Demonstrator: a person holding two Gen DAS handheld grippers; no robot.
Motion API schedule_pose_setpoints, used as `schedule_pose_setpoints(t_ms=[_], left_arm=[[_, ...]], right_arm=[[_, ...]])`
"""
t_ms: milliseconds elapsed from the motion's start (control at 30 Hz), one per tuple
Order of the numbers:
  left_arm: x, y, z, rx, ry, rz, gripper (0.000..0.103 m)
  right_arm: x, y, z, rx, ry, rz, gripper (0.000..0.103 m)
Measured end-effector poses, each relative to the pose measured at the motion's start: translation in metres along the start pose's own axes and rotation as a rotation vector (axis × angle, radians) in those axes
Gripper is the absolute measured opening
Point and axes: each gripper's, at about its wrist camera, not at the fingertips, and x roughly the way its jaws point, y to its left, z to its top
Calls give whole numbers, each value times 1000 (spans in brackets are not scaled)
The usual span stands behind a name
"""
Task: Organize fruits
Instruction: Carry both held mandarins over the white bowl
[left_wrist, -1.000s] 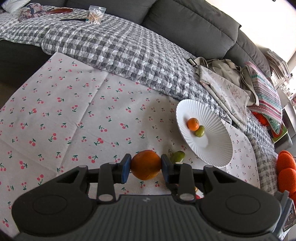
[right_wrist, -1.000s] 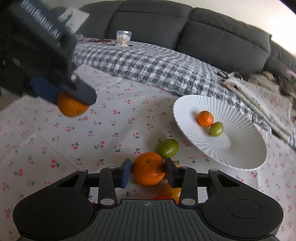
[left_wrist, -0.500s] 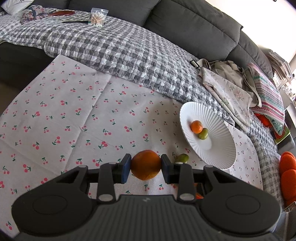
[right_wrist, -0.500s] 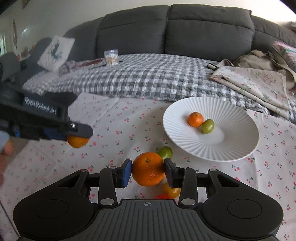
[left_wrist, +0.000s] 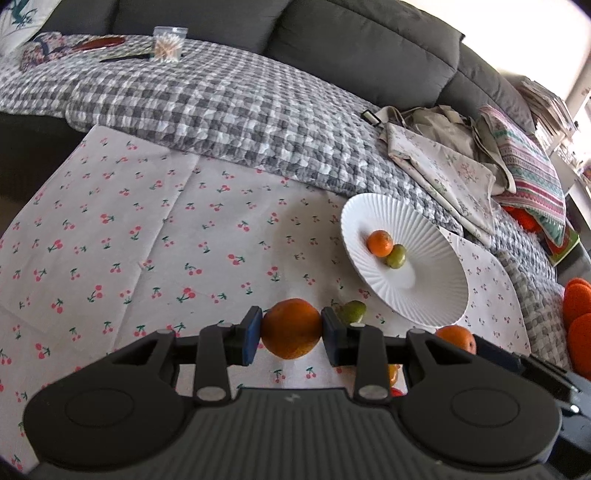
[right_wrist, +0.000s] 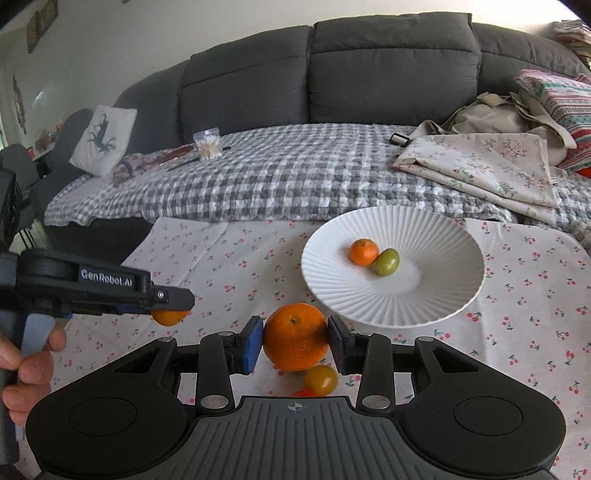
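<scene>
My left gripper (left_wrist: 291, 330) is shut on an orange (left_wrist: 291, 328) and holds it above the cherry-print cloth; it also shows in the right wrist view (right_wrist: 170, 306) at the left. My right gripper (right_wrist: 295, 338) is shut on a larger orange (right_wrist: 295, 336), held in the air near the front rim of the white ribbed plate (right_wrist: 443, 295). The plate holds a small orange (right_wrist: 364, 252) and a green fruit (right_wrist: 387, 261). A green fruit (left_wrist: 352, 311) and a yellowish fruit (right_wrist: 320, 379) lie on the cloth.
The cherry-print cloth (left_wrist: 147, 240) covers the table. A grey checked blanket (right_wrist: 277, 177) lies on the dark sofa behind, with folded fabrics (right_wrist: 480, 166), a clear box of sticks (right_wrist: 208, 144) and a pillow (right_wrist: 103, 140). A small red thing (right_wrist: 304, 393) lies under my right gripper.
My right gripper has risen with its orange and now looks more level at the plate. My left gripper has moved right and nearer to the plate with its orange.
</scene>
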Motion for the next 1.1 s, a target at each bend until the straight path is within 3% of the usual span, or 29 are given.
schedule_pose_setpoints(t_ms=[733, 1100], left_arm=[[27, -71, -2, 276, -89, -34, 33], [61, -112, -4, 430, -106, -75, 33]], right_arm=[[-22, -71, 22, 161, -58, -74, 37], [3, -103, 25, 235, -33, -123, 37]])
